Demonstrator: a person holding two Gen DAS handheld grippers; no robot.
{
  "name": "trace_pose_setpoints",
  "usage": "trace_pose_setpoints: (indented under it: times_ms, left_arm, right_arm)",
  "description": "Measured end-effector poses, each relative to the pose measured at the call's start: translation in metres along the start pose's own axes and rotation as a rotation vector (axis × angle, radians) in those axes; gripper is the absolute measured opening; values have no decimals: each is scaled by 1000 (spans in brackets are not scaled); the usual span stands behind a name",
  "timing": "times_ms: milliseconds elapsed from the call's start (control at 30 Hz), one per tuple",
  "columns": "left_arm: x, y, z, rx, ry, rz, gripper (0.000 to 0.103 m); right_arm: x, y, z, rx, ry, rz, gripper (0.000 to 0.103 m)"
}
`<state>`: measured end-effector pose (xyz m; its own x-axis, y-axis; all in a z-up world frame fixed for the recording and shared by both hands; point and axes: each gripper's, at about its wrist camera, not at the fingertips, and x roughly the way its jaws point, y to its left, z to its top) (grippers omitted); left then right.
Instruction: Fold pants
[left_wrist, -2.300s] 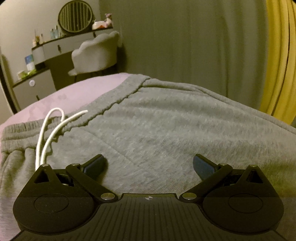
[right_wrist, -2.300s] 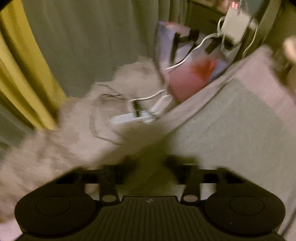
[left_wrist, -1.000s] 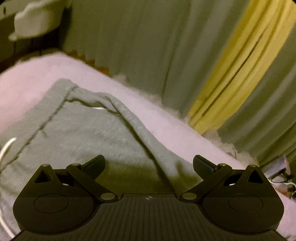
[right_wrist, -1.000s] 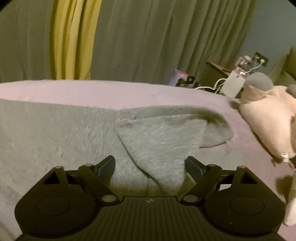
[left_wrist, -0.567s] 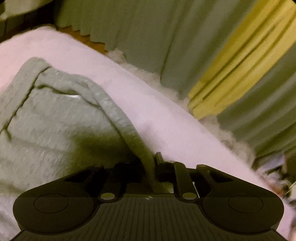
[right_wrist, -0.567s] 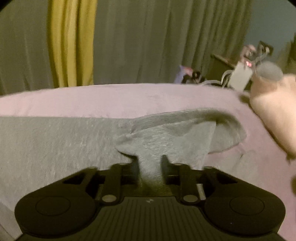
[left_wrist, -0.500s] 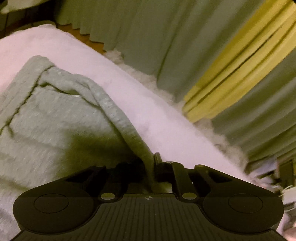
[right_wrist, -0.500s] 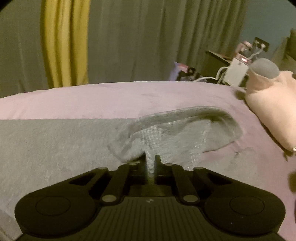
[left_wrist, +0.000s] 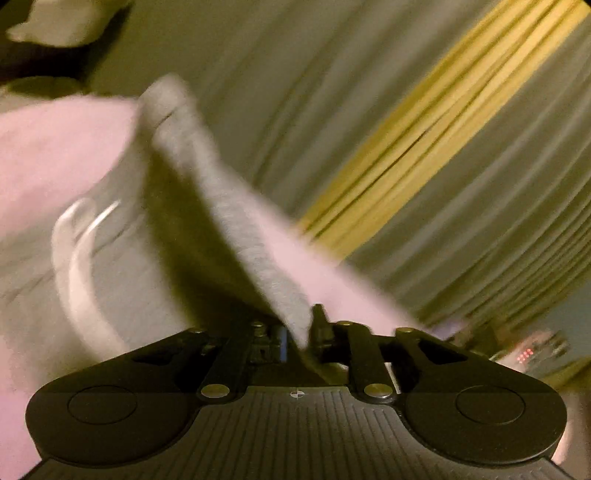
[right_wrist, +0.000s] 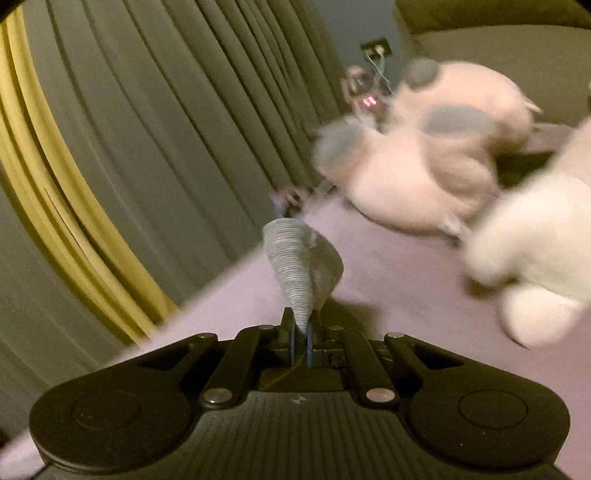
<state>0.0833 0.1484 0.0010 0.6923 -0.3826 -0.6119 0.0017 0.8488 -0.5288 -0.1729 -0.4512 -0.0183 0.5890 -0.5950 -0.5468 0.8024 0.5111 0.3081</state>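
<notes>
The grey sweatpants lie on a pink bedspread. My left gripper is shut on the waistband edge and holds it lifted, the fabric running up and left from the jaws. A white drawstring loops at the left. In the right wrist view my right gripper is shut on the ribbed leg cuff and holds it raised above the bed. Both views are blurred by motion.
Grey and yellow curtains hang past the far bed edge. Pale plush toys and a white one lie on the bedspread to the right of the cuff. A bedside device with red lights stands behind them.
Both grippers, shut on the pants half a second ago, have lifted and swung with the fabric. The waistband and the cuff now hang up off the bed.
</notes>
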Motion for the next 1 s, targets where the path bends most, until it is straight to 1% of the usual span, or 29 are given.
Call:
trace_pose_setpoints:
  times_ms: [33, 67, 100, 133, 167, 200, 233, 267, 300, 333, 367, 400, 433, 467, 500, 533, 567, 600, 633, 667, 700, 733, 800, 867, 900, 933, 1000]
  left_arm:
    - [4, 8, -12, 11, 15, 65, 30]
    - [9, 17, -24, 10, 47, 120, 31]
    - [14, 25, -33, -1, 96, 166, 31]
    - [16, 33, -33, -19, 116, 177, 31]
    - [15, 38, -36, -47, 109, 179, 34]
    - [14, 42, -36, -82, 98, 181, 47]
    - [10, 46, -35, -123, 76, 169, 55]
    - [8, 49, -33, -163, 37, 159, 72]
    - [8, 51, -30, -198, 2, 168, 83]
    - [8, 52, -28, -218, -18, 176, 86]
    - [7, 50, -27, -230, -28, 175, 90]
    - [11, 53, -24, -245, -28, 174, 91]
    - [17, 54, -22, -260, -25, 179, 91]
    - [25, 57, -17, -272, -17, 187, 91]
    - [35, 61, -15, -290, 6, 198, 89]
    - [43, 64, -15, -307, 29, 211, 83]
    - [56, 69, -17, -324, 47, 223, 63]
    - [62, 71, -15, -334, 66, 238, 39]
    - [69, 75, -14, -341, 74, 250, 30]
    - [64, 76, -14, -350, 70, 236, 23]
    - [60, 74, -11, -357, 59, 214, 18]
    - [55, 73, -9, -354, 48, 198, 15]
    - [45, 68, -1, -344, 24, 158, 13]
    - [39, 67, 5, -347, -4, 109, 12]
    - [29, 66, 7, -354, -17, 73, 12]
    - [10, 66, 9, -363, -32, 46, 12]
    - [-6, 70, 6, -375, -58, 5, 12]
  right_arm:
    - [2, -13, -15, -12, 40, -38, 6]
    - [5, -22, -26, -14, 72, -72, 6]
    - [12, -30, -37, -8, 116, -94, 6]
    - [20, -36, -46, 12, 169, -106, 6]
    - [26, -40, -54, 36, 198, -122, 6]
    - [31, -41, -60, 36, 211, -138, 7]
    - [35, -40, -63, 32, 228, -154, 11]
    - [35, -39, -64, 37, 230, -158, 11]
    - [35, -39, -64, 42, 224, -148, 11]
    - [36, -39, -63, 51, 226, -135, 20]
    - [39, -41, -62, 60, 233, -125, 25]
    - [42, -45, -62, 66, 242, -116, 36]
    - [48, -48, -64, 76, 263, -108, 42]
    - [52, -50, -65, 89, 288, -100, 42]
    - [55, -51, -66, 102, 298, -92, 42]
    - [52, -51, -68, 108, 299, -83, 42]
    - [52, -51, -69, 111, 298, -74, 42]
    - [52, -51, -69, 113, 296, -69, 40]
    - [51, -49, -70, 111, 297, -67, 25]
    - [51, -48, -70, 104, 297, -66, 14]
    - [50, -46, -70, 96, 297, -71, 9]
    - [52, -44, -70, 85, 298, -74, 8]
    - [50, -36, -66, 52, 281, -73, 6]
    - [45, -27, -58, 19, 242, -52, 6]
    - [40, -25, -53, 30, 220, -28, 6]
    - [35, -25, -46, 62, 198, 6, 5]
    - [19, -35, -32, 181, 155, 83, 5]
